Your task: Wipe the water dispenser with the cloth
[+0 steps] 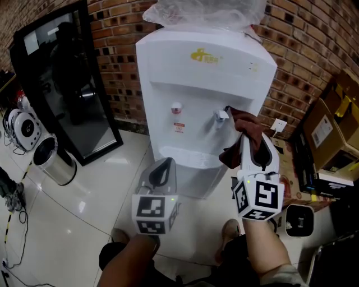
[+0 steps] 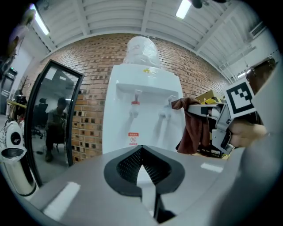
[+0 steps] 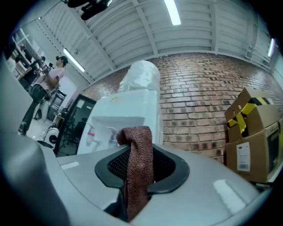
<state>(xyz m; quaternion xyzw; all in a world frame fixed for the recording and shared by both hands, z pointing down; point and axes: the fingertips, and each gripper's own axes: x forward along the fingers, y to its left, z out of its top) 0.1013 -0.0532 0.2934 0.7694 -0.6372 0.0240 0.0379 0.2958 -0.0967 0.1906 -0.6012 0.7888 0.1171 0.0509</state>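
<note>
The white water dispenser stands against a brick wall, with a plastic-wrapped bottle on top. A red tap and a blue tap sit in its recess. My right gripper is shut on a reddish-brown cloth. It holds the cloth up against the dispenser's front right edge, just right of the blue tap. In the right gripper view the cloth hangs folded over the jaws. My left gripper hovers lower, in front of the drip tray, with its jaws together and nothing in them.
A black glass-door cabinet leans against the wall on the left, with a steel bin in front of it. Cardboard boxes are stacked at the right. A wall socket sits low beside the dispenser. The floor is glossy white tile.
</note>
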